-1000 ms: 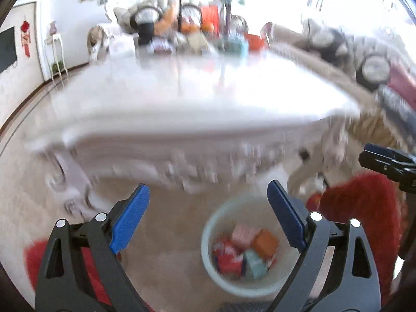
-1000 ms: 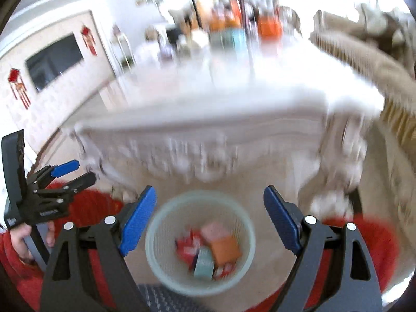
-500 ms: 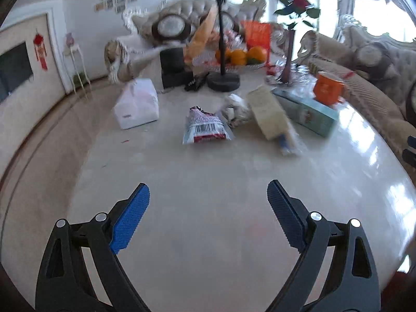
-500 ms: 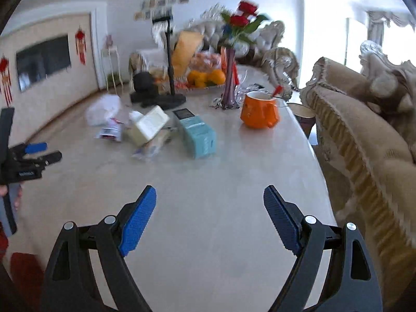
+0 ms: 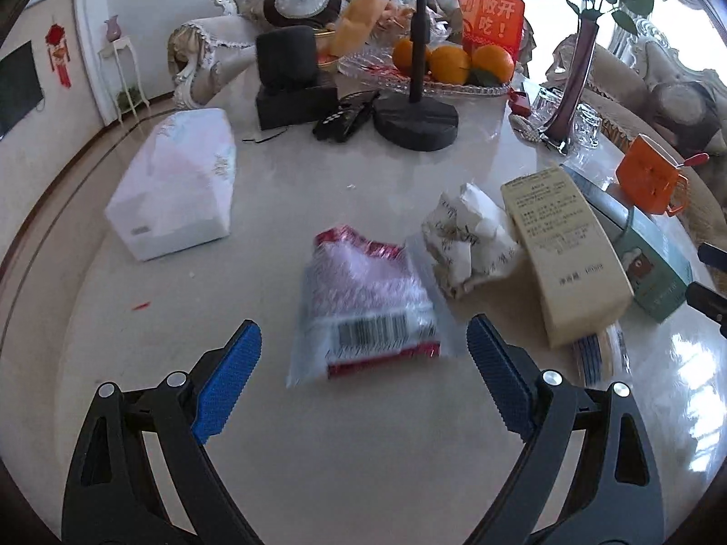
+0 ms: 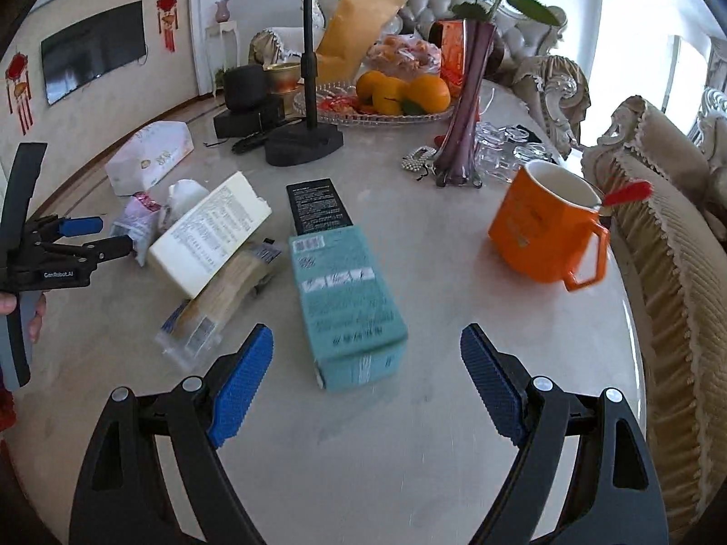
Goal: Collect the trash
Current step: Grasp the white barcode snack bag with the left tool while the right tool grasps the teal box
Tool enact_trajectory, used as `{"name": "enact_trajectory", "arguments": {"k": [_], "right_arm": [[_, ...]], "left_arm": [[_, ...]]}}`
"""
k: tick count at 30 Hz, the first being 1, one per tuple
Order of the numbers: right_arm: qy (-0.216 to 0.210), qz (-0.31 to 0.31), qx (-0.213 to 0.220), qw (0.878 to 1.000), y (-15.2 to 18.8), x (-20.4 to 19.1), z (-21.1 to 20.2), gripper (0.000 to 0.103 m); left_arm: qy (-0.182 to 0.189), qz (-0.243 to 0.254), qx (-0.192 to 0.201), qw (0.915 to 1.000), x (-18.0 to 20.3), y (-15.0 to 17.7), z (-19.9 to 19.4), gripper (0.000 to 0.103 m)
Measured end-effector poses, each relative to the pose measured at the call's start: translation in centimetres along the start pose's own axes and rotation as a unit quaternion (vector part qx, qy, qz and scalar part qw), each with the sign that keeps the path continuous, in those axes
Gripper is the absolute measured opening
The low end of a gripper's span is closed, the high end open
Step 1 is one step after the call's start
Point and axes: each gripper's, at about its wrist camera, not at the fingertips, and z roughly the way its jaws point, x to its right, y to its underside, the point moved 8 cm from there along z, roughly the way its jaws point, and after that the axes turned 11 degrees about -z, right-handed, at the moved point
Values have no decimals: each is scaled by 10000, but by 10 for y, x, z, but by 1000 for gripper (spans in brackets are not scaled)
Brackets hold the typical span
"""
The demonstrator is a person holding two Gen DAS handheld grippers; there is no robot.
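Observation:
My left gripper (image 5: 363,356) is open and empty, just short of a red and clear snack wrapper (image 5: 368,304) lying on the marble table (image 5: 363,454). Right of the wrapper lie crumpled white paper (image 5: 468,238) and a cream carton (image 5: 563,254). My right gripper (image 6: 365,372) is open and empty, right before a teal box (image 6: 347,304). Left of the teal box lie the cream carton (image 6: 211,238) and a clear biscuit wrapper (image 6: 218,304). The left gripper also shows in the right wrist view (image 6: 91,236).
A white tissue pack (image 5: 177,190), a black stand (image 5: 415,122), a fruit tray (image 5: 436,68), a purple vase (image 6: 459,136), glasses (image 6: 504,150) and an orange mug (image 6: 547,231) stand farther back. A sofa (image 6: 672,245) lines the right table edge.
Both grippers rose from the bin on the floor to above the table, then moved forward and closer to the trash. Both stay open and empty.

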Motion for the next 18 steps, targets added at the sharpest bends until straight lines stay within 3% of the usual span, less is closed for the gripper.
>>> {"name": "enact_trajectory", "arguments": {"k": [7, 8, 9, 11, 18], "right_arm": [[56, 16, -236, 9997, -4, -2, 31, 80], [103, 6, -285, 9995, -3, -3, 34, 77], [126, -5, -310, 9994, -3, -4, 35, 58], [-6, 199, -369, 9991, -1, -6, 37, 49], [-305, 781, -185, 9963, 14, -14, 4, 48]], "left_arm": [[-238, 132, -186, 9995, 4, -7, 26, 89], [-204, 69, -220, 9995, 2, -6, 27, 87], [-172, 6, -250, 9995, 0, -5, 27, 67], [-26, -160, -298, 9994, -5, -3, 25, 60], [176, -54, -321, 9993, -12, 15, -2, 57]]}}
